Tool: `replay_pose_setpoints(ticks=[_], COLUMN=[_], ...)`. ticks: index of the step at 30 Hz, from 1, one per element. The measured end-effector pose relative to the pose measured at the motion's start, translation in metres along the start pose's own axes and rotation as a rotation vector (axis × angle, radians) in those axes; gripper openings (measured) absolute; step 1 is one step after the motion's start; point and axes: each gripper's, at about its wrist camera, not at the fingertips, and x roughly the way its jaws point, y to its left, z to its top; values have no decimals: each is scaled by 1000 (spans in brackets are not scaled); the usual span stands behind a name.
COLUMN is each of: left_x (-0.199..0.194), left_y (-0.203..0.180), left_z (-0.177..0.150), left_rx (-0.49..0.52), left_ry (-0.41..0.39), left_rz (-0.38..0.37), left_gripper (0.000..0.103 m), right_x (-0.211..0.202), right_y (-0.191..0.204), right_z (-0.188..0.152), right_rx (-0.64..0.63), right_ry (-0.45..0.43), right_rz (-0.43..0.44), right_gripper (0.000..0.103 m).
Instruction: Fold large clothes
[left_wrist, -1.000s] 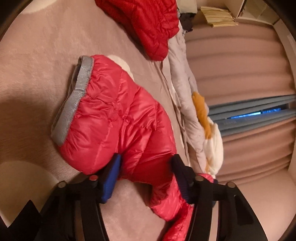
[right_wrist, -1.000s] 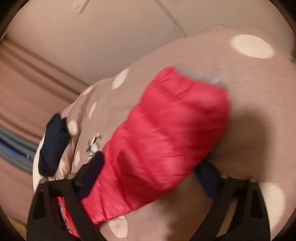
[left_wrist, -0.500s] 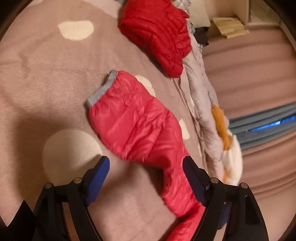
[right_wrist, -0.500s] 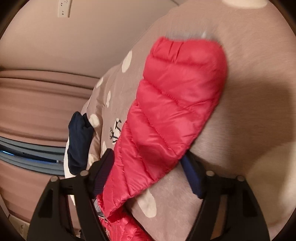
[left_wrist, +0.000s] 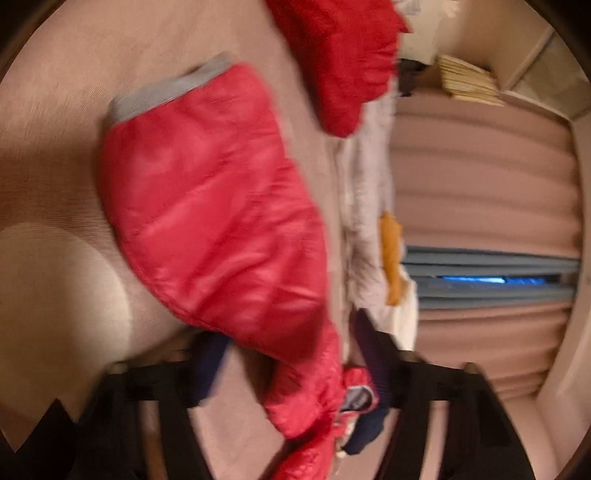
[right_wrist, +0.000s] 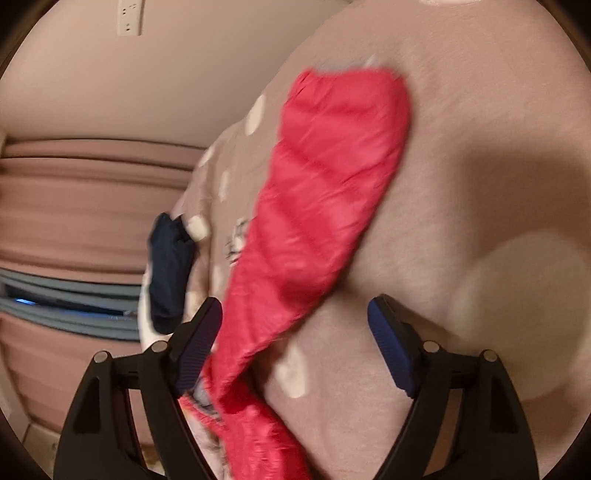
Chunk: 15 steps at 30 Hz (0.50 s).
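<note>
Two cameras looked at one soft pink blanket (left_wrist: 66, 110) with big pale dots, and on it lay the red puffy jacket (left_wrist: 207, 206). Its sleeve with the grey cuff (left_wrist: 166, 92) was stretched out flat on the blanket. Behind the bed hung pink curtains (left_wrist: 480, 177) with a blue strip of window between them. Only the left camera showed a second red jacket (left_wrist: 340, 55) farther up the bed, a pale grey garment (left_wrist: 365, 192) along the edge, something orange (left_wrist: 391, 254) and a stack of papers (left_wrist: 469, 81). Only the right camera showed a dark blue cloth (right_wrist: 168, 273) on the bed's edge and a wall socket (right_wrist: 130, 16). The left gripper (left_wrist: 291, 343) had just been closing, and the red sleeve lay between its jaws, but the blur hid whether the pads pressed it. The right gripper (right_wrist: 295, 325) had just opened wider; its jaws stood apart, and the sleeve ran past its left pad (right_wrist: 199, 339), near it or touching it.
</note>
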Motion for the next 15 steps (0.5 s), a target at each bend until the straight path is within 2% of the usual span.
replay_pose_setpoints(ticks=[2,4,5,6,7,8,9,12,15], left_x=[6,10,9,8,5,3,3,-5,-8], left_y=[5,7,7,7,5,2,-2,-18,-25], left_z=[1,2,0,-2,-5,-6,-8,-16,-25], left_rx=[29,44,52,60,73,94,120,242,318], left_ry=[1,-13,-26,-38,-54,-78,-95,-148,-170], left_rz=[46,102,102,110,131,163,190,309,383], left_gripper=[25,13,11,11,10,10,10,9,9], right_x=[15,40,50,56,60,64,67,60,49], right_y=[-8,-15,-18,-18,-16,-14,-11,-5,16], right_z=[-6,-12,-15,-15,-13,-11,-8,-7,-8], right_rx=[75,155,172,162,117,53,-27,-48,-202], right_ry=[71,142,144,122,98,83,66,32,-36], right_rz=[122,222,223,194,152,88,-17,-49,-175], right_gripper=[82,76,71,53,28,16,3,6,6])
